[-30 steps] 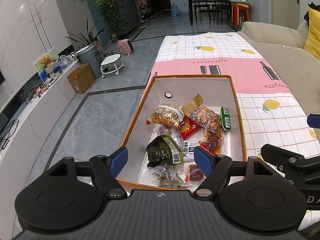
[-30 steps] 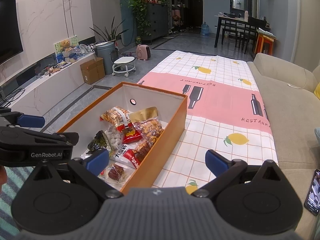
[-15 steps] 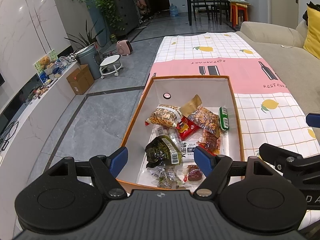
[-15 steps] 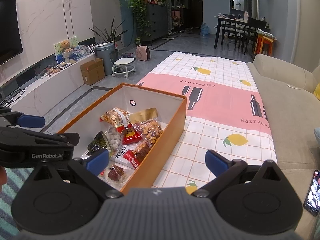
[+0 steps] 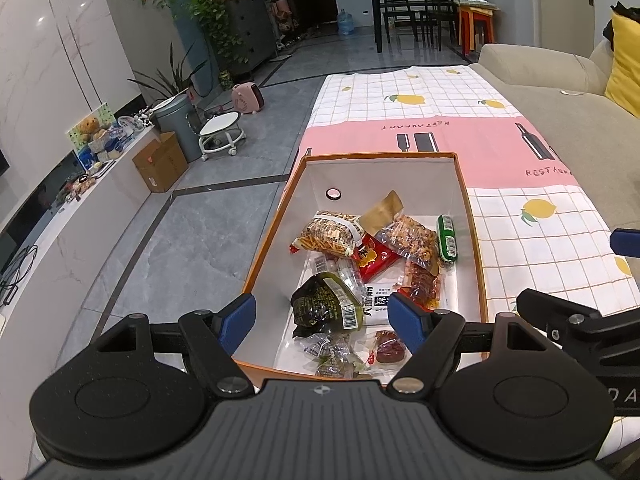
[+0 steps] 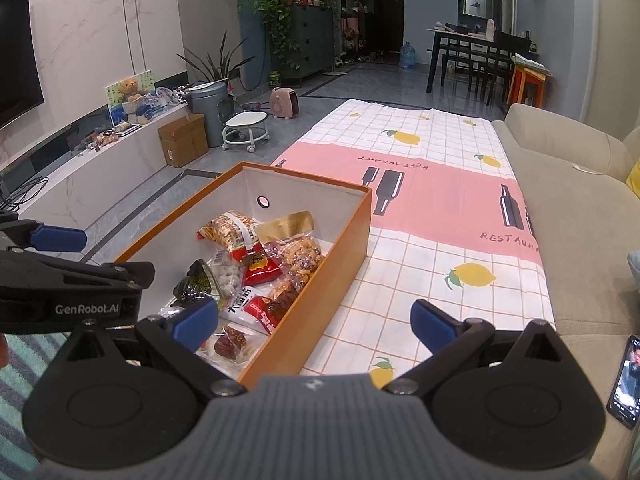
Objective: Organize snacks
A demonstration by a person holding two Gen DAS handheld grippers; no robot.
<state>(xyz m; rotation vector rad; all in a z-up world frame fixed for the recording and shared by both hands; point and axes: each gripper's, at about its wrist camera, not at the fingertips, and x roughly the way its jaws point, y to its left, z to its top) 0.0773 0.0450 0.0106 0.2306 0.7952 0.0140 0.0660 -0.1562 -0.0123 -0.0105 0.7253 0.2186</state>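
An orange box point(image 5: 474, 240) point(image 6: 320, 292) with a white inside stands on the tablecloth point(image 5: 512, 216) point(image 6: 432, 248) and holds several snack packets. Among them are a dark green packet point(image 5: 326, 306), a bag of sticks point(image 5: 328, 234), a nut bag point(image 5: 412, 238), a red packet point(image 6: 258, 266) and a green tube point(image 5: 447, 237). My left gripper point(image 5: 322, 316) hovers open over the box's near end with nothing between its fingers. My right gripper point(image 6: 314, 320) is open above the box's right wall, holding nothing.
A beige sofa point(image 6: 580, 216) runs along the right, with a phone point(image 6: 626, 380) lying on it. Left of the table is grey floor with a cardboard box point(image 5: 160, 162), a white stool point(image 5: 222, 136) and a low TV shelf point(image 6: 80, 160). A dining table stands far back.
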